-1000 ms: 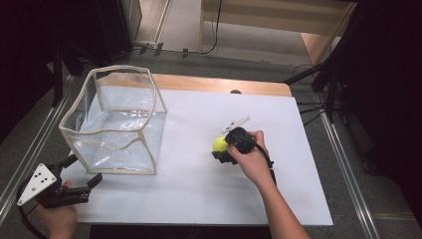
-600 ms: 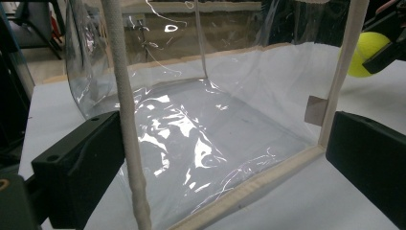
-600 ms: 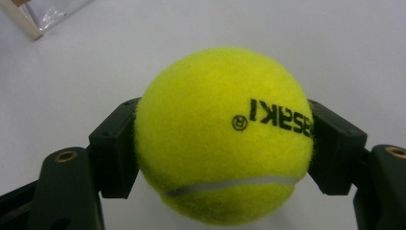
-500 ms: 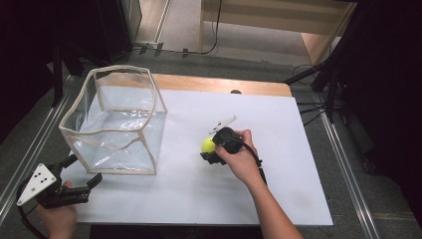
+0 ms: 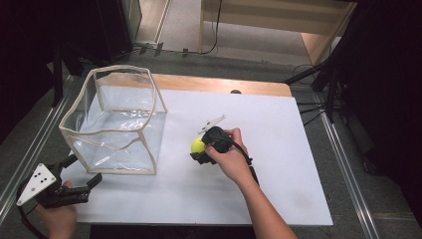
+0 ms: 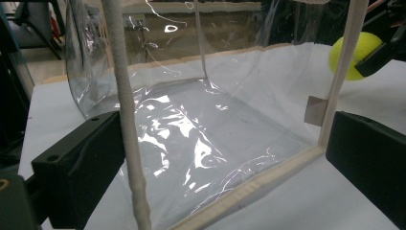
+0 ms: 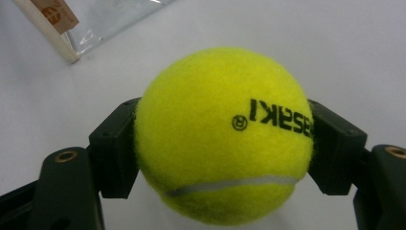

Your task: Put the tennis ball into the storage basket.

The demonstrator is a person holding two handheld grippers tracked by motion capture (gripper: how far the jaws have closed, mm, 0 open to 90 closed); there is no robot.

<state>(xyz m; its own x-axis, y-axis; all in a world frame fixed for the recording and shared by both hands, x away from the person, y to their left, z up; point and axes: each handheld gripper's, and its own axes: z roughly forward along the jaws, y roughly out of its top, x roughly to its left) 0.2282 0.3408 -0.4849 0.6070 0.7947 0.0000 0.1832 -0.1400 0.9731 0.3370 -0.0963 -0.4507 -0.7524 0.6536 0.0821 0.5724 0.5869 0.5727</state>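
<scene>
— Ball status?

— Tennis ball (image 7: 224, 136) is clamped in my right hand-held gripper (image 5: 201, 149), one jaw on each side of it. I judge it lifted just off the white surface (image 5: 278, 164) or barely resting on it — I can't tell which.

— And where is that against the bag?

— Just to the right of the clear bag (image 5: 117, 122), near its front right corner but apart from it. From the left gripper view the ball (image 6: 352, 55) shows past the bag's cloth edge.

— Your other hand?

— My left hand-held gripper (image 5: 82, 172) sits at the near left corner of the surface with its jaws spread wide, holding nothing. The bag's front corner stands between them, not yet gripped.

— So how far along are you?

— The pickup looks done — that's the first half, by my reckoning. What's left is carrying the ball up over the rim and letting it go inside; the bag stands open at the top with nothing in it. The left one may need to steady that floppy wall.
</scene>
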